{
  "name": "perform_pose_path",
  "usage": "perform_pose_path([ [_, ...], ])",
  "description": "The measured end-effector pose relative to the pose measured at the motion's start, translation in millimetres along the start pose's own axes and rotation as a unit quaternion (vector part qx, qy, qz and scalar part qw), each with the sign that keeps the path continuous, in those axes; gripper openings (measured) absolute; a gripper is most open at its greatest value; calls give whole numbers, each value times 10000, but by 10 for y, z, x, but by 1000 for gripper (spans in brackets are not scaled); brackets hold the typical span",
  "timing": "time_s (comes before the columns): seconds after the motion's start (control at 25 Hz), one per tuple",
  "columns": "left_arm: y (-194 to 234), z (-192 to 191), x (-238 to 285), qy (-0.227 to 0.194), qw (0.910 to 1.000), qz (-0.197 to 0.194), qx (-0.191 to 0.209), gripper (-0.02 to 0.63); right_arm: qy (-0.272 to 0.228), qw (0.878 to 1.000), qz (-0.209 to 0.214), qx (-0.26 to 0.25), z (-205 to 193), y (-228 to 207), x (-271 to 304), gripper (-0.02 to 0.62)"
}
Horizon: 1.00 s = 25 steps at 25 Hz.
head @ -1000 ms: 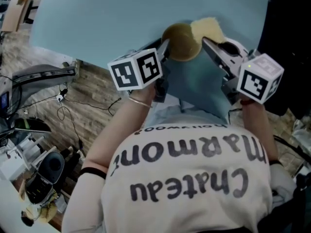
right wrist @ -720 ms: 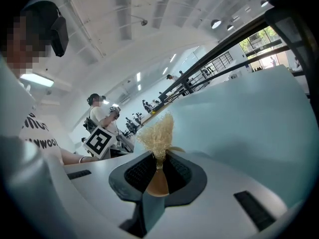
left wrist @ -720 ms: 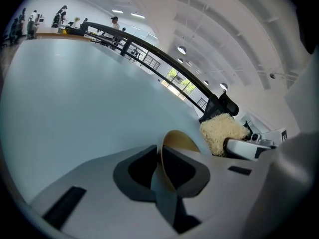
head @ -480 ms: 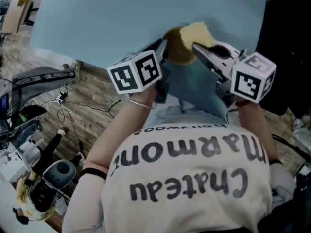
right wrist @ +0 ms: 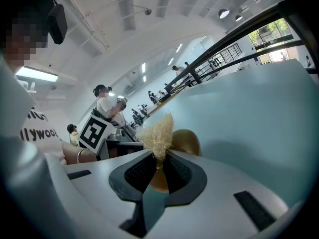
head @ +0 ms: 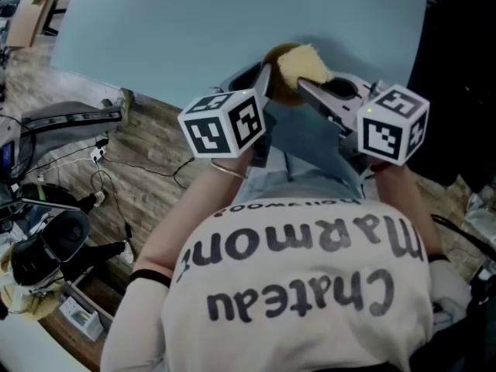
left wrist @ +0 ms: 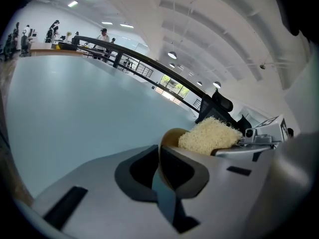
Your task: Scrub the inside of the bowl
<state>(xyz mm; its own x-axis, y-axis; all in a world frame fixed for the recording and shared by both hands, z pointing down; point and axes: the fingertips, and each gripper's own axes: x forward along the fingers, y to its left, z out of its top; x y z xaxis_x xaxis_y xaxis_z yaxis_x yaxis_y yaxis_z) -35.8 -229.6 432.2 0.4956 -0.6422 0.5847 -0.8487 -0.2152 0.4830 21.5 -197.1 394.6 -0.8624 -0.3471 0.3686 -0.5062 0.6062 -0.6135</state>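
Note:
A small brown bowl (head: 277,84) stands near the front edge of the pale blue table (head: 194,29). My left gripper (head: 263,80) reaches it from the left. Its jaws have just been closing, and in the left gripper view they (left wrist: 159,153) pinch the bowl's (left wrist: 171,136) near rim. My right gripper (head: 304,87) is shut on a pale yellow fibrous scrubber (head: 301,63), which lies over the bowl's right side. In the right gripper view the scrubber (right wrist: 158,131) sticks up from the shut jaws (right wrist: 158,158), with the bowl (right wrist: 187,141) right behind it.
The table's front edge runs just under both grippers. To the left, on the wooden floor (head: 147,153), lie cables and dark equipment (head: 46,246). Several people (right wrist: 107,106) stand at benches far behind.
My right gripper has carried the scrubber leftward, from the bowl's right rim to over the bowl. The left gripper stays at the bowl's left side, its cube slightly turned.

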Motion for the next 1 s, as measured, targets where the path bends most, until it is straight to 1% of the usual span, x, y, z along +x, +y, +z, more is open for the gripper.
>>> perform_pose_path([
  [0.16, 3, 10, -57, -63, 9996, -74, 251, 20, 81, 9999, 52, -32, -43, 56, 108, 60],
  [0.28, 33, 11, -81, -97, 9984, -15, 550, 20, 123, 9999, 99, -2, -85, 83, 166, 60],
  [0.56, -74, 2, -177, -41, 9929, 118, 1183, 18, 245, 9996, 39, -100, -110, 144, 127, 60],
  [0.8, -47, -55, -186, 44, 9844, 277, 1737, 18, 325, 9992, -26, -228, -191, 134, 192, 60],
  [1.0, 10, -46, -228, 95, 9765, 386, 2116, 18, 345, 9988, -107, -345, -142, 194, 242, 60],
])
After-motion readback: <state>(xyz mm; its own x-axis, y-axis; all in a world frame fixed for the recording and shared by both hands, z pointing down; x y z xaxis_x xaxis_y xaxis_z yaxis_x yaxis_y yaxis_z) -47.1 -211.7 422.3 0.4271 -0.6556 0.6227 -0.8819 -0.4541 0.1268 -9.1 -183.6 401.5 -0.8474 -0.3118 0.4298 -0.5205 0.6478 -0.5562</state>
